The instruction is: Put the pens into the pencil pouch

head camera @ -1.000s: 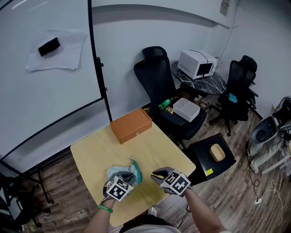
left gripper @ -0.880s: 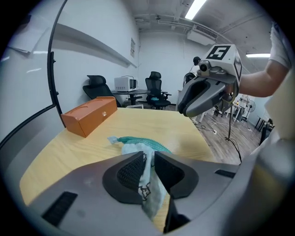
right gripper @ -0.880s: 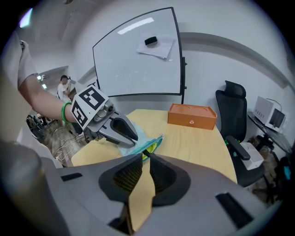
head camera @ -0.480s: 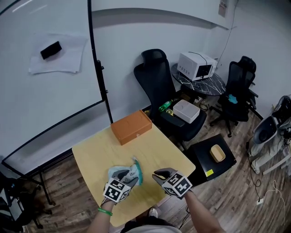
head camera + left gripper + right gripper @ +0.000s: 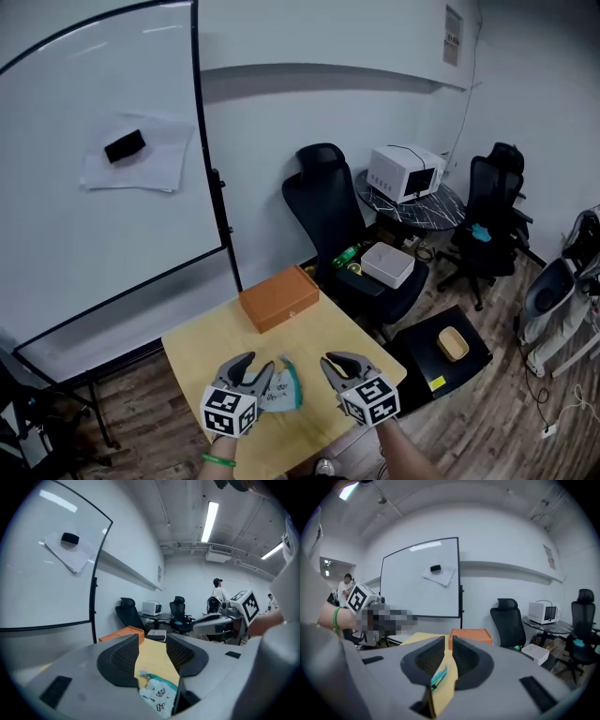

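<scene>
While both tools were held just above the yellow table [image 5: 199, 342], the left gripper [image 5: 248, 371] had its jaws spread wide with nothing gripped. In the left gripper view [image 5: 152, 651] bare tabletop [image 5: 155, 662] showed through the gap. The white, teal-edged pencil pouch [image 5: 157, 694] lay low in that gap, on the table beneath the jaws and not pinched by them.

The right gripper [image 5: 345, 364] was likewise released. In its own view [image 5: 448, 656] the jaws stood only a narrow slit apart and held nothing. A teal strip [image 5: 438, 677] lay on the table below that slit. Whether it was a pen or the pouch's edge could not be told.

Seen from the head view, the pencil pouch [image 5: 280, 388] rested between the two grippers, just beside the left gripper's inner jaw and a little apart from the right one. Loose pens could not be made out.

Beyond both sets of jaws, at the far edge of the table, sat a closed orange box [image 5: 278, 298]. Past it stood a black office chair [image 5: 323, 199]. A whiteboard [image 5: 94, 234] rose ahead and to the left of the left gripper, with a black eraser [image 5: 125, 146] stuck on a sheet of paper.
</scene>
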### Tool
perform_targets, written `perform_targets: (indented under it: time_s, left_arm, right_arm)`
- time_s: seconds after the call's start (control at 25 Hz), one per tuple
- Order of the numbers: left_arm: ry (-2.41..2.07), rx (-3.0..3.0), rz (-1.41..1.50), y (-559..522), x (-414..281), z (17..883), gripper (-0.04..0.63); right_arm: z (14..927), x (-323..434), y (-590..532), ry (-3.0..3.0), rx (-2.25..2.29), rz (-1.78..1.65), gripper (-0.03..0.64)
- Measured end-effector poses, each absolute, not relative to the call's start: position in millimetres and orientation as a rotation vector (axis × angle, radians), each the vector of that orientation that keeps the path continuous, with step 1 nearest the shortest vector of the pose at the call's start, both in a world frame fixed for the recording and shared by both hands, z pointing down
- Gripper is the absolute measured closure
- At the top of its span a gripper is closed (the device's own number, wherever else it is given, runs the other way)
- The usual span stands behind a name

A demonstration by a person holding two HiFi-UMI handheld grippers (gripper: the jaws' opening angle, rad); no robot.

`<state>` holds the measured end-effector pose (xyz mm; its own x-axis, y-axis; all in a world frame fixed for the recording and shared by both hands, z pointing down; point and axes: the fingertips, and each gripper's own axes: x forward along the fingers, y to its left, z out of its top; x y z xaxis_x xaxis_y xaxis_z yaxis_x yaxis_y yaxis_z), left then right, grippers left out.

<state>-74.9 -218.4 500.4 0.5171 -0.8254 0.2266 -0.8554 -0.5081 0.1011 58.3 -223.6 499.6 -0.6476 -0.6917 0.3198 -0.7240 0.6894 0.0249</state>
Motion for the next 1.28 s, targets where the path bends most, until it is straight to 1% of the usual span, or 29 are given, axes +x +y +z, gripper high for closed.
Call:
perform_targets:
  time_s: [0.08, 0.2, 0.28, 0.48, 0.56, 0.92, 1.28]
  left_arm:
    - [-1.497, 2.564, 0.15, -218.8, -85.0, 478.3, 0.452]
    - [-1.566, 2.588, 0.101, -217.8, -96.2, 453.9, 0.493]
    - [-1.611, 2.598, 0.072, -216.8, -102.4, 441.0, 0.557]
    - [-1.653, 2.616, 0.01, -215.4, -107.4, 417.8, 0.575]
    - [-1.658, 2.616, -0.009, -213.5, -108.4, 412.9, 0.578]
    - [-1.686, 2.607, -0.003, -219.6, -116.3, 411.5, 0.581]
    - [-1.703, 2.578, 0.023, -229.8, -123.0, 417.8, 0.581]
  right_arm:
    - [477.4, 62.7, -227.8, -2.639, 1.194, 0.114, 0.565]
    - [450.0, 70.4, -233.4, -2.676, 1.274, 0.055, 0.565]
    - [435.9, 76.1, -236.2, -2.682, 1.323, 0.025, 0.567]
    - [411.4, 89.6, -239.6, -2.687, 1.442, -0.02, 0.592]
    - [406.5, 95.5, -239.8, -2.684, 1.48, -0.029, 0.615]
    - [404.0, 110.2, -252.7, -2.617, 1.537, -0.071, 0.617]
    - [405.5, 106.9, -256.7, -2.634, 1.529, -0.048, 0.617]
